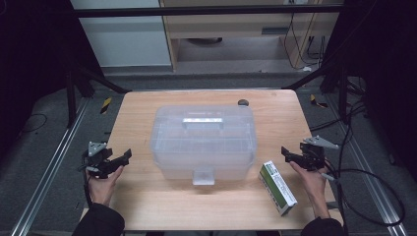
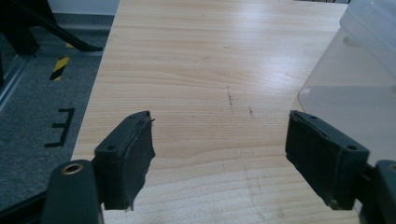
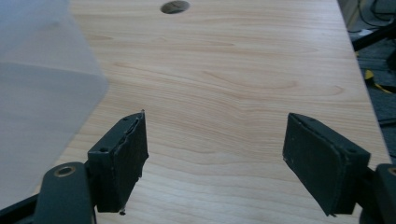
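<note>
A light wooden table (image 1: 147,196) carries a large translucent lidded box (image 1: 204,140) at its middle, long axis running left to right, with a handle on the lid and a latch (image 1: 203,176) hanging at the middle of the near side. The box sits squarely between the two tools, so neither hand is clearly nearer. It lies to the right of the left gripper (image 1: 123,158) and to the left of the right gripper (image 1: 286,153), each held off a short end and aimed inward at it. A green and white carton (image 1: 278,187) lies on the table just beside the right gripper, near the box's front right corner, angled toward the near edge. Both grippers stand with jaws spread wide and nothing between them. In the left gripper view the box wall shows at the right past the pads (image 2: 130,154); in the right gripper view it shows at the left
</note>
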Demonstrator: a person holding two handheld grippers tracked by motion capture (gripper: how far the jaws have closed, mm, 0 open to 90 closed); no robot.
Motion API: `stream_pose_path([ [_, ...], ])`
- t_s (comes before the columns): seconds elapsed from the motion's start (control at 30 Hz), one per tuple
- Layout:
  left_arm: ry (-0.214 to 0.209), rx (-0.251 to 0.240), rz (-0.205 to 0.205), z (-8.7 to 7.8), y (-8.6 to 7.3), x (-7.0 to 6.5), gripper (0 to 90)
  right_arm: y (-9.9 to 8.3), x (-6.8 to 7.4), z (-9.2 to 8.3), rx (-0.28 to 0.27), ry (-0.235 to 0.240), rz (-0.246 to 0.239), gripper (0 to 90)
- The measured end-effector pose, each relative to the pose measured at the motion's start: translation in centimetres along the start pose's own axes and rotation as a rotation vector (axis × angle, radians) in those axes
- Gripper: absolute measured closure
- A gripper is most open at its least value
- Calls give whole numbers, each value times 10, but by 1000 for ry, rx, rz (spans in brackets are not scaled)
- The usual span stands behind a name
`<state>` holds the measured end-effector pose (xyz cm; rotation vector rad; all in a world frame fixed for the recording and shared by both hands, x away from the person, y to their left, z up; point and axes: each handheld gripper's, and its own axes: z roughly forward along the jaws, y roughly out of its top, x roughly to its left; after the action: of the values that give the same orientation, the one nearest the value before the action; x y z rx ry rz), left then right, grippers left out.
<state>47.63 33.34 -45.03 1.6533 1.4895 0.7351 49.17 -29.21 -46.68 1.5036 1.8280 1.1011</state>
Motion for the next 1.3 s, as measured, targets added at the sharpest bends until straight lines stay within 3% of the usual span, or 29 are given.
stream_pose_path([
  [0.17,-14,4,32,-1,1,-3,285,1,11,-4,0,24,-52,222],
  [0.23,-25,-36,61,-6,5,-5,342,2,17,-7,-7,33,-62,227],
  [0.33,-47,-66,67,-8,9,-6,352,4,19,-10,-14,44,-71,224],
  [0.47,-60,-84,132,-13,19,-13,358,9,23,-19,-43,2,-116,233],
  [0.57,-60,-97,156,-18,27,-17,353,11,25,-22,-47,1,-129,222],
  [1.0,-84,-134,215,-34,50,-28,291,14,27,-24,-32,15,-158,201],
  [1.3,-82,-162,231,-43,62,-26,281,15,31,-23,-12,28,-188,193],
])
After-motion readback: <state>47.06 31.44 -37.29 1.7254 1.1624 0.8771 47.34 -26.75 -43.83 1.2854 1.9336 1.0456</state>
